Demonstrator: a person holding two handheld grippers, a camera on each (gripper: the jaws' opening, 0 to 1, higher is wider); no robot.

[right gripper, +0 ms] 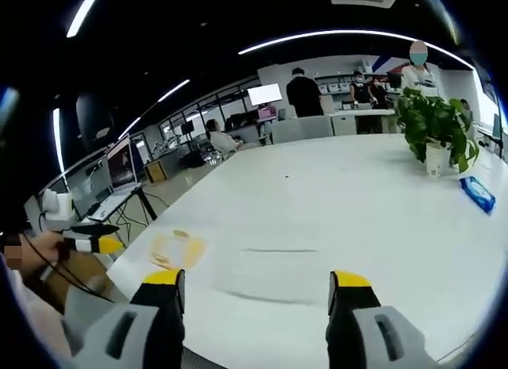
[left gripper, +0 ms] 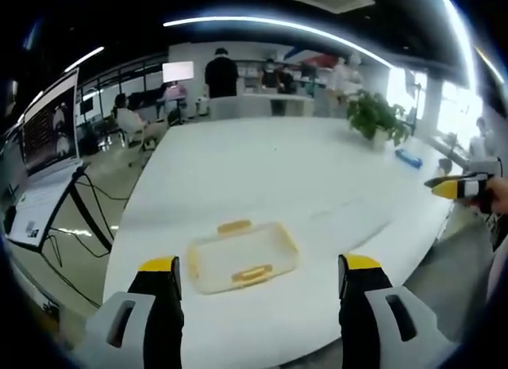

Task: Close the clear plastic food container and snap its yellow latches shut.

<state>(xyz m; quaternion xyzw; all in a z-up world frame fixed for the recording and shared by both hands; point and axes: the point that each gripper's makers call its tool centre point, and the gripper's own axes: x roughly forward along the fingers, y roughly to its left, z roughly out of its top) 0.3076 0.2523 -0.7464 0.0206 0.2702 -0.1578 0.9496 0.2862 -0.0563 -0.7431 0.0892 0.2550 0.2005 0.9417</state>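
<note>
Two yellow latches (left gripper: 252, 272) visible on clear container (left gripper: 242, 258), sitting on white worktop (left gripper: 270, 178) just ahead of left gripper (left gripper: 260, 275), jaws wide, empty. Right gripper view: right gripper (right gripper: 255, 290) jaws wide, empty; container (right gripper: 178, 248) far left near worktop (right gripper: 333, 218) edge.

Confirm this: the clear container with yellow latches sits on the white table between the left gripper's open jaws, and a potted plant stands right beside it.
The plant's place is wrong. In the left gripper view the plant stands far across the table, well apart from the container. The rest holds: the container lies on the table, framed between the left gripper's open jaws.
</note>
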